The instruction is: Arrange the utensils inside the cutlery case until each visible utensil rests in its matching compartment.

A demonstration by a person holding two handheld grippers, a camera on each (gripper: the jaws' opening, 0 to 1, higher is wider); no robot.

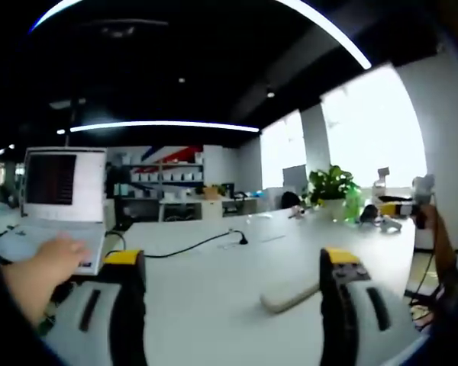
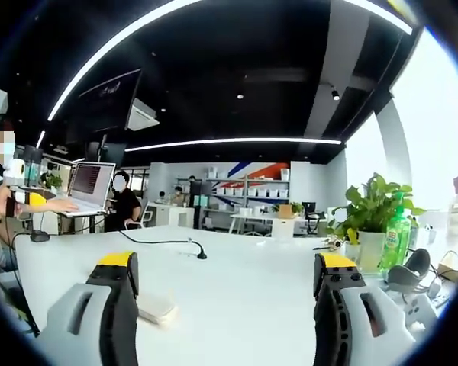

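Fingers parted, both grippers: left gripper (image 1: 233, 274), right gripper (image 2: 225, 278) | white table (image 1: 214, 305) | pale flat case (image 1: 290, 293) blurred | laptop (image 1: 57, 206) edge-cropped

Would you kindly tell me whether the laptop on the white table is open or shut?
Open: the silver laptop has its screen raised upright over the keyboard, where a person's hand rests.

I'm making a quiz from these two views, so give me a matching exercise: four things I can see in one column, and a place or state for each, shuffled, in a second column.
Things:
1. open white laptop
2. green leafy potted plant
3. black cable
4. left gripper

Places or states:
A. trailing across the white table
B. jaws wide apart, holding nothing
C. at the table's left edge, a person's hand on its keyboard
D. beside a green plastic bottle near the window

Pairs: 1-C, 2-D, 3-A, 4-B
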